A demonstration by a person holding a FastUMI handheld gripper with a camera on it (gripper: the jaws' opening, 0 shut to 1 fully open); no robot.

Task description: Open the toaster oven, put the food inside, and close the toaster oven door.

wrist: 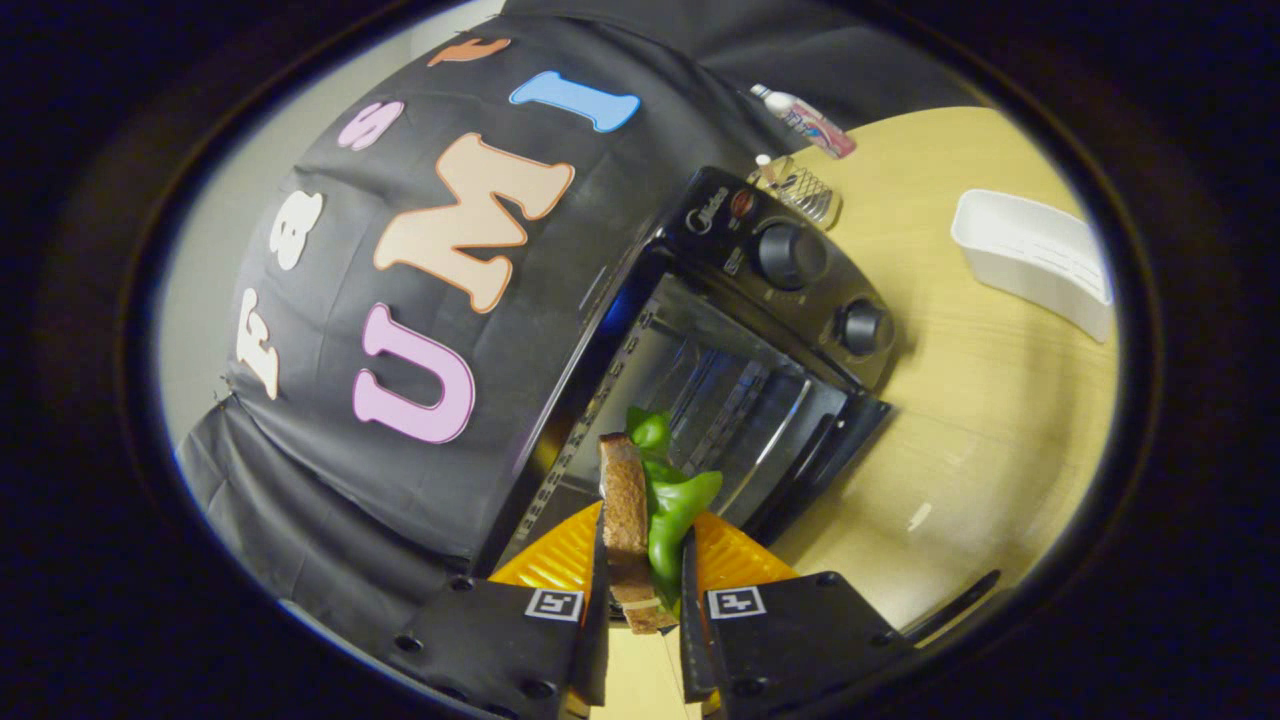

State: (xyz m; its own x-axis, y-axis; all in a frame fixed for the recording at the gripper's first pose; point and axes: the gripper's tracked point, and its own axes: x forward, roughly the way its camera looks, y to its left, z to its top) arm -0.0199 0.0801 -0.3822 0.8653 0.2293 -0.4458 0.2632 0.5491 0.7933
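A sandwich (628, 505) of brown bread with green lettuce (672, 510) stands on edge between my fingers, and my gripper (642, 570) is shut on it. Just ahead of the fingers lies the black toaster oven (770, 290), its glass door (800, 470) swung open and the shiny chamber (715, 385) exposed. Two round knobs (790, 255) sit on its control panel. The view is rolled, so the oven appears tilted. The sandwich's leading end hangs at the oven's mouth, above the open door.
The oven stands on a light wooden table (960, 420). A white plastic tray (1035, 260) lies beyond the oven to its knob side. A small wire basket (805, 190) and a bottle (805, 118) sit behind the oven near the black cloth wall (400, 300).
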